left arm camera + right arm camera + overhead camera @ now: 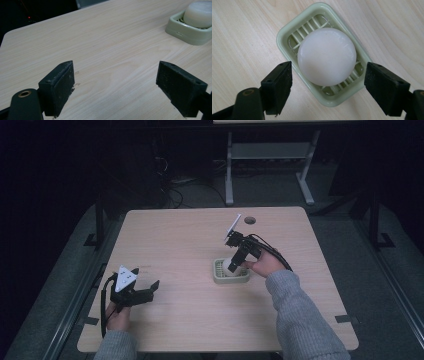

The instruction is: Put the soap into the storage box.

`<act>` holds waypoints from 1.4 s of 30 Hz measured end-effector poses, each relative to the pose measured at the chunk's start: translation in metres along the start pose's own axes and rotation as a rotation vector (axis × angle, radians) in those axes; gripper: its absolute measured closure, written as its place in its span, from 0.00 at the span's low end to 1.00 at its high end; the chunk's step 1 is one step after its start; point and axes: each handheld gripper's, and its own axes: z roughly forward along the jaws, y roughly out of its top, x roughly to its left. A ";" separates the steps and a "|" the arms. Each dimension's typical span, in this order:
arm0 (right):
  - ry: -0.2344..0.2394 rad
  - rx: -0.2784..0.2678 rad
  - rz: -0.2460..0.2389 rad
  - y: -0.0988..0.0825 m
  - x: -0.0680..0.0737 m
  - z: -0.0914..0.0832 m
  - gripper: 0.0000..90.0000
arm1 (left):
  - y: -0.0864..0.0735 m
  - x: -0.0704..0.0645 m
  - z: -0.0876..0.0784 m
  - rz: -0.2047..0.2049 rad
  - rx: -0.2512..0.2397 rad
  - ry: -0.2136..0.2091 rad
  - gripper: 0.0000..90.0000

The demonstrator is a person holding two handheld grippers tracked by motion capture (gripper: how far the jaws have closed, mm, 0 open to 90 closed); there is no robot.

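A round white soap bar (pixel 327 56) lies in a pale green slatted soap dish (pixel 287 35) near the middle of the wooden table (pixel 190 240). In the high view the soap (pixel 230 265) and the dish (pixel 218 277) sit right under my right gripper (pixel 236 265). That right gripper (pixel 328 85) hangs above the dish, open, with its jaws on either side of the soap and apart from it. My left gripper (pixel 150 289) is open low over the table's front left, and in its own view (pixel 115 87) nothing is between its jaws; the dish (pixel 180 31) with the soap (pixel 200 13) shows far off.
A round cable hole (pixel 250 220) sits near the table's far edge. A white desk frame (pixel 265 165) stands on the floor beyond the table. Bare wood lies between the two grippers.
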 end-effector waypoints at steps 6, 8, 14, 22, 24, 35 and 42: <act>-0.001 -0.005 -0.002 -0.006 0.000 -0.006 0.25 | 0.000 0.000 0.000 0.005 0.001 -0.001 0.16; 0.001 -0.013 0.001 -0.008 0.000 -0.008 0.25 | 0.000 0.000 0.000 0.004 -0.002 -0.001 0.17; 0.012 -0.026 0.015 -0.016 -0.002 -0.010 0.25 | 0.000 0.000 0.000 0.007 0.002 -0.002 0.16; 0.015 -0.033 0.024 -0.025 -0.002 -0.010 0.25 | 0.000 -0.001 0.000 0.010 0.002 -0.003 0.16; 0.015 -0.026 0.029 -0.027 -0.002 -0.011 0.25 | 0.000 -0.001 0.001 0.010 0.001 -0.002 0.16; 0.021 -0.047 0.032 -0.037 -0.001 -0.017 0.25 | 0.000 -0.002 0.001 0.008 0.002 -0.004 0.16; 0.025 -0.052 0.040 -0.045 0.000 -0.019 0.25 | 0.000 -0.002 0.001 0.009 0.004 -0.004 0.16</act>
